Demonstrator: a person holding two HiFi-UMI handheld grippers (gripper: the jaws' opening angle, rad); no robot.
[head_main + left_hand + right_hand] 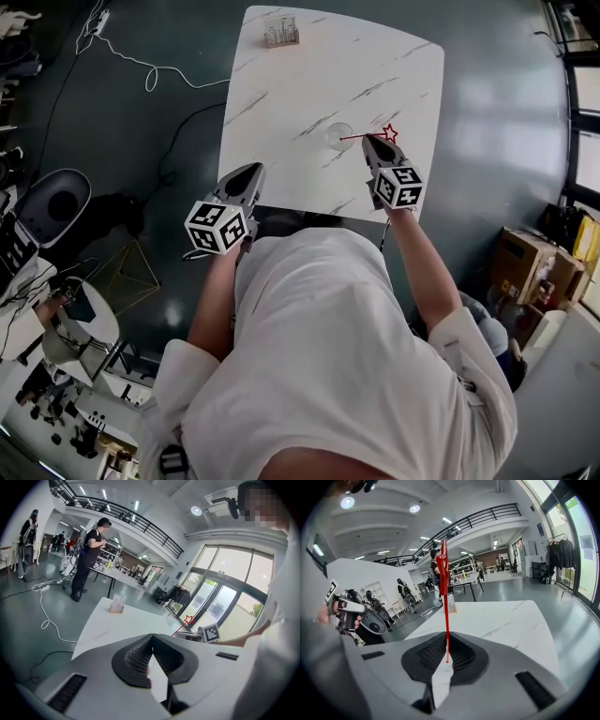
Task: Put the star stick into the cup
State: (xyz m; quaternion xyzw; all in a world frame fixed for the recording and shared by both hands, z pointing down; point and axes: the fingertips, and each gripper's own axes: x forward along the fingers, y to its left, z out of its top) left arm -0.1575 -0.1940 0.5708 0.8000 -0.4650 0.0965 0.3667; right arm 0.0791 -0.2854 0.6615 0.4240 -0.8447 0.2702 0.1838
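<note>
A clear cup stands on the white marble table, right of its middle. My right gripper is just right of the cup and shut on the red star stick. The star sits by the jaws, and the thin end points left to the cup's rim. In the right gripper view the stick rises upright from the closed right gripper; the cup is hidden there. My left gripper hovers at the table's near left edge. The left gripper is shut and holds nothing. The star shows from there too.
A small wooden card holder stands at the table's far left corner, also seen as the holder. A white cable trails on the floor to the left. Cardboard boxes sit at the right. People stand far off in the hall.
</note>
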